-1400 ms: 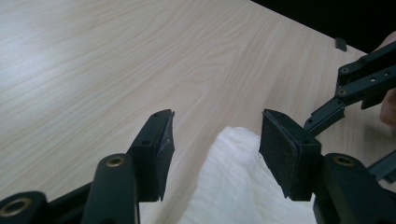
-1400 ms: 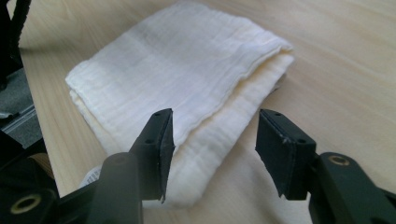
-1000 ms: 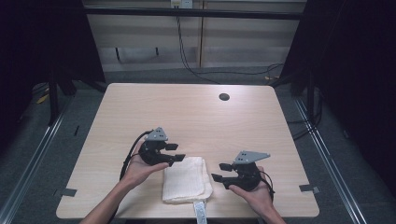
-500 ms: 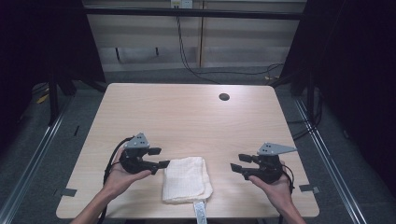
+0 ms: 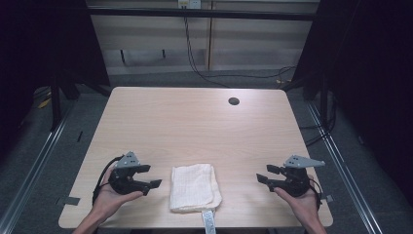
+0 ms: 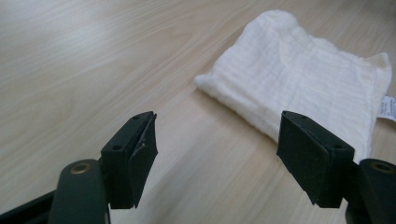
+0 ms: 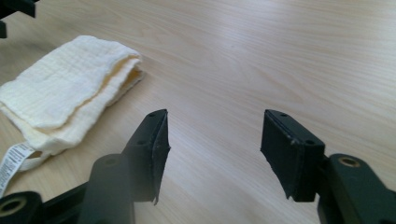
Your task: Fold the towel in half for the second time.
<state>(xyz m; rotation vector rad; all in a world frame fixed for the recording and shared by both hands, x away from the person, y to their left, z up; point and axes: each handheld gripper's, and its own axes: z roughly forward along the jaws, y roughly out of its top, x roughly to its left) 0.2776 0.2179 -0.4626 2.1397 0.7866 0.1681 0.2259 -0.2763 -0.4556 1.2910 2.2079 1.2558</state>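
Folded white cloth (image 5: 195, 187) lies released at the surface's (image 5: 195, 126) near edge; left tool (image 5: 146, 176) and right tool (image 5: 265, 174), jaws just opened, spread empty either side; folding looks finished, next likely withdrawal.

cloth (image 5: 194, 187) | white, folded, lying flat | near table edge, label hanging over

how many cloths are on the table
1: a folded white cloth at the table's near edge, between the left gripper and right gripper, touching neither.
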